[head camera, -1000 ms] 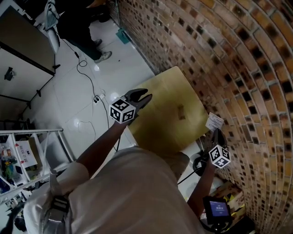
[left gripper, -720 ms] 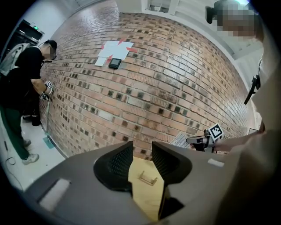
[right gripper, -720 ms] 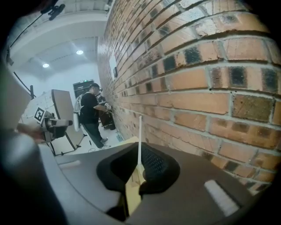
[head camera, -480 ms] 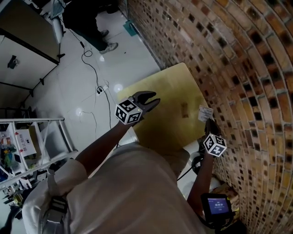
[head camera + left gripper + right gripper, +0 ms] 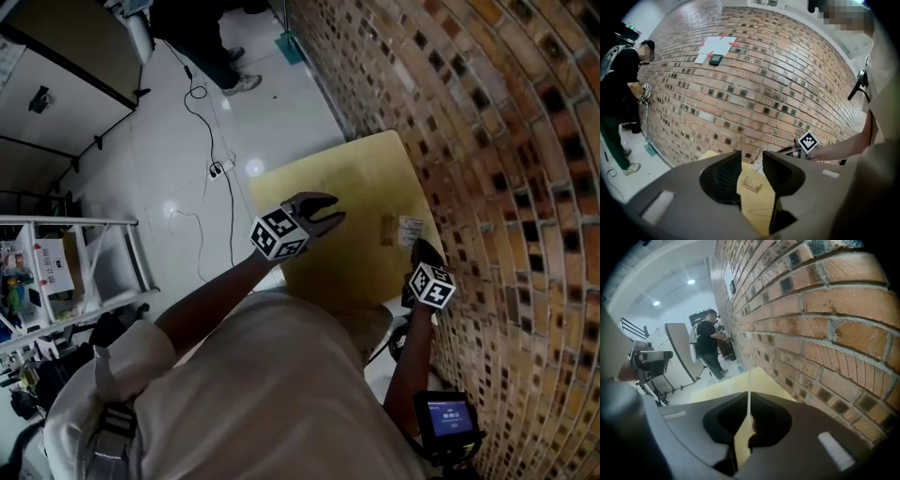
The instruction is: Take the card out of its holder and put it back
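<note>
Against the red brick wall (image 5: 487,141), on the pale yellow wooden table (image 5: 328,173), this looks like the return step: left gripper (image 5: 328,212) hovers wide and empty, right gripper (image 5: 419,247) pinches the thin white card (image 5: 410,228) just beside the small slotted wooden holder (image 5: 387,230); next, line its edge over the slot
</note>
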A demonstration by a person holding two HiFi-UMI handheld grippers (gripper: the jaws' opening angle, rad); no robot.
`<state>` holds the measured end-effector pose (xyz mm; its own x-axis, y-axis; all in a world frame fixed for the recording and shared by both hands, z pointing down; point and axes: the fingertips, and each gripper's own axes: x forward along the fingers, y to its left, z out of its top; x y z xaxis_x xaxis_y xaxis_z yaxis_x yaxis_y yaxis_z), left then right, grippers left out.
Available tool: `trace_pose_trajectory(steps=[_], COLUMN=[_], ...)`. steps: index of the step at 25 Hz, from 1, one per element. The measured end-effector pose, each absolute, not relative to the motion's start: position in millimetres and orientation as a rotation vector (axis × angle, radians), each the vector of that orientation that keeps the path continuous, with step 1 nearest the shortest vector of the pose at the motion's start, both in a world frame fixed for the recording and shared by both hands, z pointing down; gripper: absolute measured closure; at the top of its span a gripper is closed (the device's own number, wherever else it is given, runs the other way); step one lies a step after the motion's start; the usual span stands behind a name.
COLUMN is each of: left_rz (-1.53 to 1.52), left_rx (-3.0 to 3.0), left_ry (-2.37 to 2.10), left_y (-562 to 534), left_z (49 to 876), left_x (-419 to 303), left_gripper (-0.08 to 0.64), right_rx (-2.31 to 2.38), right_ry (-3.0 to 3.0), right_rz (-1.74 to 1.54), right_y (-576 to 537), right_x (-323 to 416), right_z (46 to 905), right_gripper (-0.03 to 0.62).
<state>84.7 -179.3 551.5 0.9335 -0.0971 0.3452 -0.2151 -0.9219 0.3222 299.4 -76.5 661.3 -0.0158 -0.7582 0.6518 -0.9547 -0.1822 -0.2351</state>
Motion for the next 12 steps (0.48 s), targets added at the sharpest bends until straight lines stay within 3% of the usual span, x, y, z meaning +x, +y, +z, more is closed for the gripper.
trace_pose_trajectory(steps=[12], left_rz=[0.473], left_rx=[2.688], left_ry=[-0.293], left_y=[-190.4], left_z=[559.3], left_x=[79.6], left_gripper=[0.403], right_rx=[1.831], right_ry=[-1.739], right_rz=[1.054], right_y=[-89.4], right_x=[293.0], right_z=[714.7], right_gripper=[0.577])
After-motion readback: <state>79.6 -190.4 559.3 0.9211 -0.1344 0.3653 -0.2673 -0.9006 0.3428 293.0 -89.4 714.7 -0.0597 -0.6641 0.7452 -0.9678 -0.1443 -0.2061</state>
